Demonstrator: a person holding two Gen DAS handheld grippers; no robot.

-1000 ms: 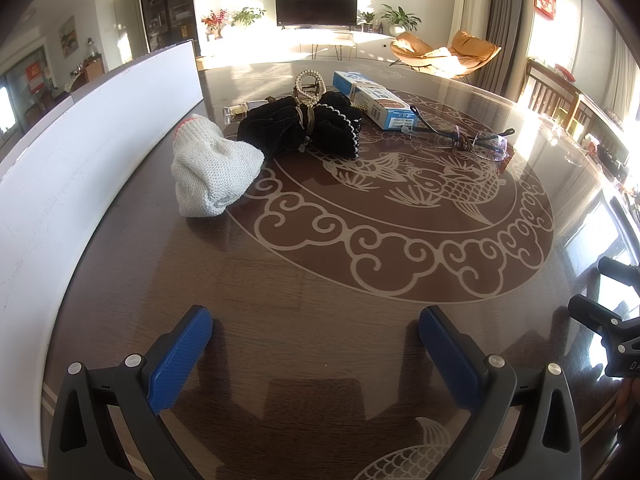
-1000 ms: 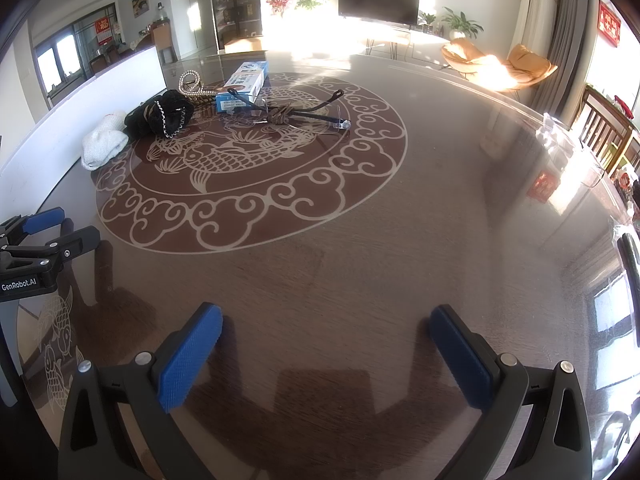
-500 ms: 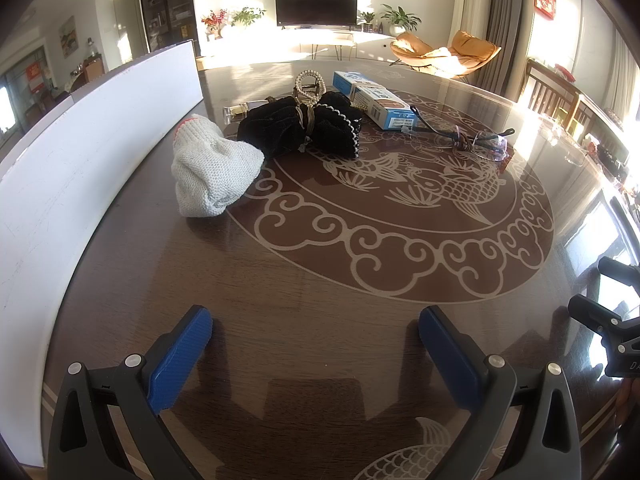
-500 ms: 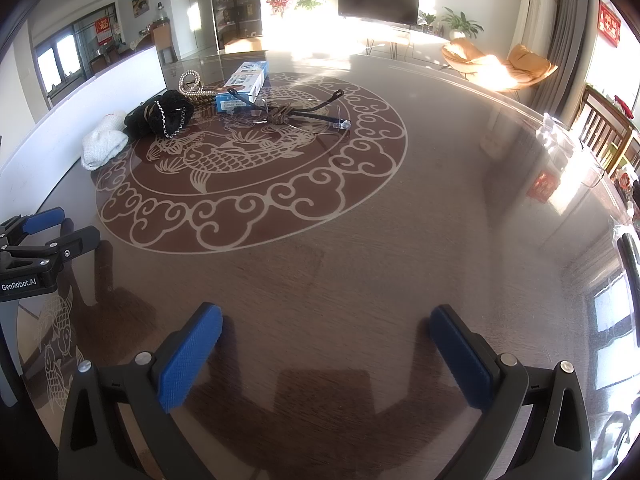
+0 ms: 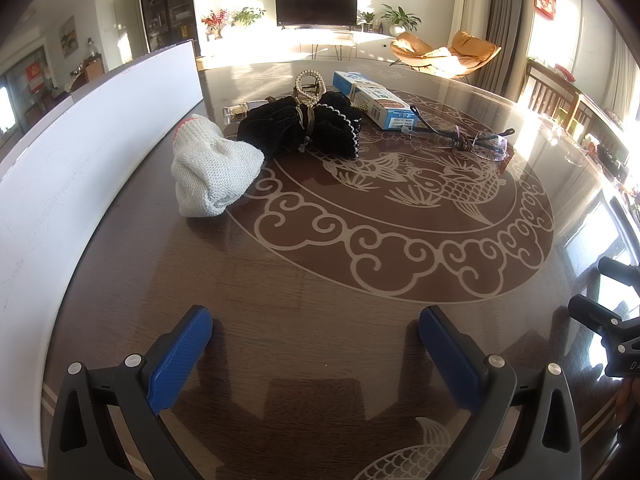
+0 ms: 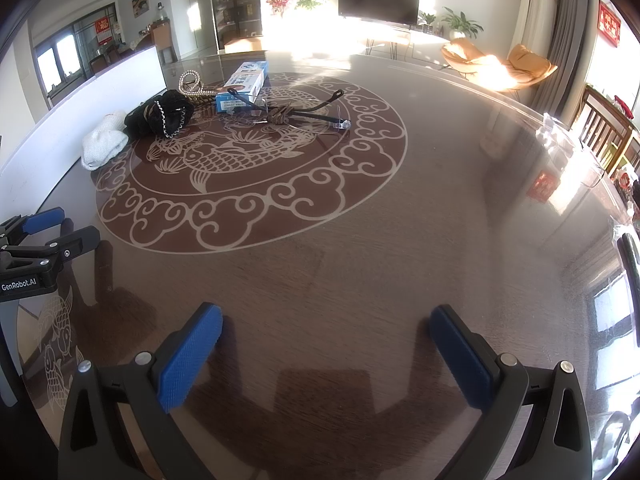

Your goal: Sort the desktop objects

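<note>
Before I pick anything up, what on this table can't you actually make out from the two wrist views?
- Small bottle: left wrist view, mostly hidden behind the black pouch; not visible in the right view.
- Box print: too small in both views.
- Glasses lenses: clear, washed out by glare.
- Bead bracelet: lower part hidden behind the pouch.

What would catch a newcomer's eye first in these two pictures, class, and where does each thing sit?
First comes the big pale fish-and-cloud medallion inlaid in the dark round table. Next, the small cluster at its far left edge: a white knitted glove, a black pouch, a blue and white box and glasses. Low in each view, an open hand-held gripper with blue pads, left and right, frames bare table.
</note>
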